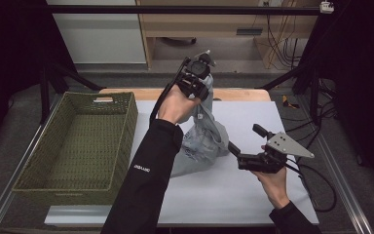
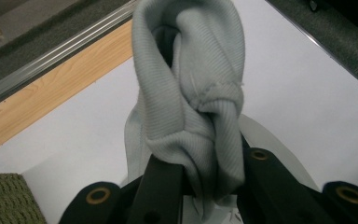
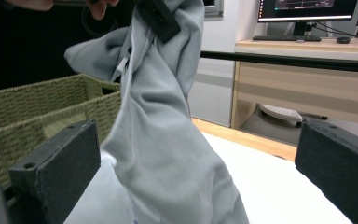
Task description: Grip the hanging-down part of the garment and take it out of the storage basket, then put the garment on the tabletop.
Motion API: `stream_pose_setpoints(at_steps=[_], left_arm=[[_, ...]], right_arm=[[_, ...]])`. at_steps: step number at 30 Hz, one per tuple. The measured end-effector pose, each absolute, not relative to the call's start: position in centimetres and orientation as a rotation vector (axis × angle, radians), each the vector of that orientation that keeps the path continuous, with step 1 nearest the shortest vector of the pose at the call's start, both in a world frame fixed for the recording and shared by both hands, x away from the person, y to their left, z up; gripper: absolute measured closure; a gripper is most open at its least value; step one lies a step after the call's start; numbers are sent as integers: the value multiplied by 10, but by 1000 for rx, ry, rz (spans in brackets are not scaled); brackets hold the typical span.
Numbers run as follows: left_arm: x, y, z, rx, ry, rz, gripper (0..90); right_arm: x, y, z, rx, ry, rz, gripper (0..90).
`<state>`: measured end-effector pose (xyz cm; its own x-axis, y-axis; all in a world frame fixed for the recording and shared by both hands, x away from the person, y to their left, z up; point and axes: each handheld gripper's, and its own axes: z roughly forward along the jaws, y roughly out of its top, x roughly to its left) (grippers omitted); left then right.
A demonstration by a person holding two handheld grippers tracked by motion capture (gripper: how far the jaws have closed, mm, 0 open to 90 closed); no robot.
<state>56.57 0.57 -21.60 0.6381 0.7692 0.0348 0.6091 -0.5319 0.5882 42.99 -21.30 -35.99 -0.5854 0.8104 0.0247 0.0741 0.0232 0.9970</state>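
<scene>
A pale grey-blue garment point(image 1: 202, 139) hangs from my left gripper point(image 1: 198, 90), which is lifted above the far middle of the white table top and shut on the garment's bunched ribbed edge point(image 2: 200, 107). The lower part of the cloth rests crumpled on the table. My right gripper point(image 1: 246, 155) stands open low at the right, its jaws spread wide and pointing at the hanging cloth point(image 3: 168, 154). Nothing sits between its pads point(image 3: 63, 161). The left gripper's jaw tip point(image 3: 161, 18) shows pinching the cloth at the top of the right gripper view.
An empty green woven basket point(image 1: 34, 168) stands on the left side of the table. A wooden strip point(image 1: 238, 93) runs along the table's far edge. Bare white surface point(image 1: 224, 195) lies in front of the garment. Desks and monitors stand beyond the table.
</scene>
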Motion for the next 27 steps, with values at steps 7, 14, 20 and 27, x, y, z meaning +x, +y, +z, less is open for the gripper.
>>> stream_pose_setpoints(at_steps=[7, 14, 20, 27], left_arm=[[561, 4, -222, 2323, 1033, 380, 813], [552, 5, -230, 2313, 1013, 372, 813], [543, 6, -247, 2320, 972, 354, 813], [533, 10, -278, 2319, 931, 343, 811]], right_arm=[[420, -232, -374, 894, 1734, 1607, 5], [420, -243, -389, 889, 1739, 1588, 4], [416, -250, -396, 910, 1750, 1589, 4], [412, -261, -405, 951, 1752, 1599, 4]])
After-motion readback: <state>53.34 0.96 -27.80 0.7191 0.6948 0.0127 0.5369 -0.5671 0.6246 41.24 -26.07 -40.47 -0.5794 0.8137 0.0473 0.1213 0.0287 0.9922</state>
